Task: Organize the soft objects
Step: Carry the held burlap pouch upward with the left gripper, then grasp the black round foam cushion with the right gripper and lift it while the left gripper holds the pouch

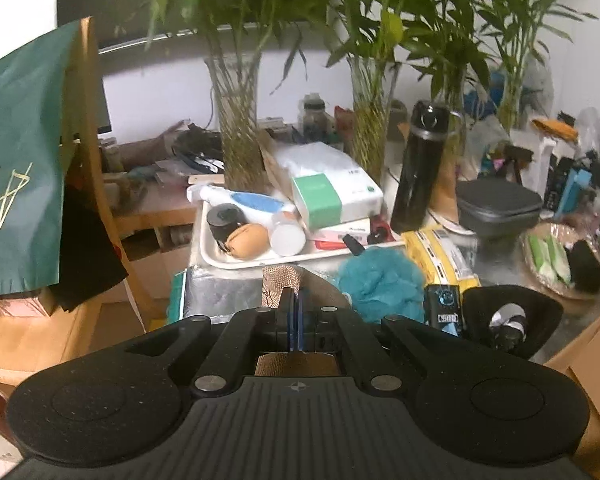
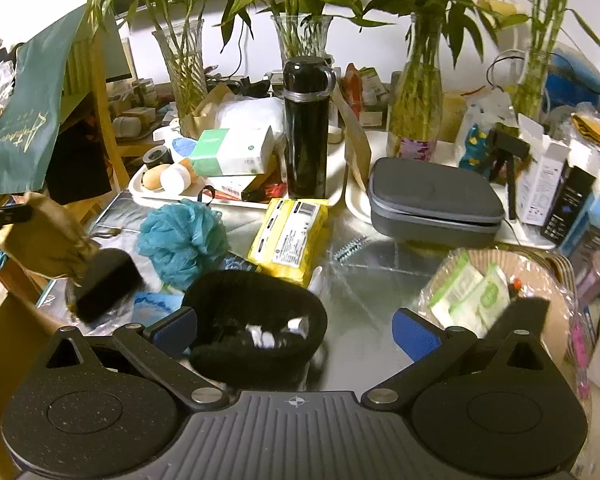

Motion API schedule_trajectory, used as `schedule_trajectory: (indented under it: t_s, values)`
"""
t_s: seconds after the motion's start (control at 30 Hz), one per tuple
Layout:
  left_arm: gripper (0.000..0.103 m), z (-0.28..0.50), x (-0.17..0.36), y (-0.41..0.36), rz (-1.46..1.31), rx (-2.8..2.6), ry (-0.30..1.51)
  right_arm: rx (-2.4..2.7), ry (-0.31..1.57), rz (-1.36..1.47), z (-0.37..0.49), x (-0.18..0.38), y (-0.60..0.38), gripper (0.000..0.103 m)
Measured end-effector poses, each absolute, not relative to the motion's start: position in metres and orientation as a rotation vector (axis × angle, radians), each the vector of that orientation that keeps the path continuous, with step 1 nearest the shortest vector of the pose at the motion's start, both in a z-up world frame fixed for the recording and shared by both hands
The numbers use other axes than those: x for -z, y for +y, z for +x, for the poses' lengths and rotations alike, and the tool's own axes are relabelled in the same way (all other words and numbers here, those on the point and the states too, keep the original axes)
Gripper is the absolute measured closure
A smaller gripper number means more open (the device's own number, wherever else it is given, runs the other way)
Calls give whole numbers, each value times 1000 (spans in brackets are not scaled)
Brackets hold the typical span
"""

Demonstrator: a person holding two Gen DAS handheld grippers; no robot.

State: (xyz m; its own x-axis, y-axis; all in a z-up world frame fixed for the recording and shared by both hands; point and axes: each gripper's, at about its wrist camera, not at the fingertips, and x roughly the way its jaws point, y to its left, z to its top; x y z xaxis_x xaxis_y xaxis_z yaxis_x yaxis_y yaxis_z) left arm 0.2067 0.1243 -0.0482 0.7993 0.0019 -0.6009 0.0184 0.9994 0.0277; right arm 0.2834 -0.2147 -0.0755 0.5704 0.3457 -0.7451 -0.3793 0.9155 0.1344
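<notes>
My left gripper (image 1: 295,312) is shut on a brown mesh pouch (image 1: 278,286), held above the table's left edge; the pouch also shows at the left of the right wrist view (image 2: 48,236), with a black block (image 2: 108,286) hanging below it. A teal bath pouf (image 1: 380,284) lies just right of it, also seen in the right wrist view (image 2: 182,236). A black knit hat (image 2: 256,320) lies open on the table between the fingers of my right gripper (image 2: 294,332), which is open and empty. A yellow wipes pack (image 2: 290,236) lies behind the hat.
A white tray (image 2: 140,196) holds boxes, a jar and a tan sponge. A black flask (image 2: 306,128), a grey case (image 2: 436,196), glass vases of bamboo (image 2: 182,64), a wicker basket (image 2: 556,292) with packets and a green bag (image 1: 20,160) on a chair surround the work area.
</notes>
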Motion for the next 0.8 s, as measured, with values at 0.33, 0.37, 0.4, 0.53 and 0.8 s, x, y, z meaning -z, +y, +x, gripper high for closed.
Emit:
schedule_trajectory:
  t_s: [0.33, 0.37, 0.4, 0.53, 0.8]
  values:
    - [101, 200, 54, 137, -24, -11, 613, -417, 1045, 159, 350, 140, -218, 0]
    - [101, 199, 55, 138, -33, -8, 615, -409, 1059, 181, 355, 148, -219, 0]
    - [101, 200, 55, 138, -40, -5, 619, -399, 1074, 195, 360, 156, -219, 2]
    - [101, 199, 58, 138, -41, -1, 623, -358, 1159, 234, 379, 182, -217, 16]
    - [101, 199, 60, 139, -41, 5, 629, -364, 1273, 240, 392, 213, -202, 89]
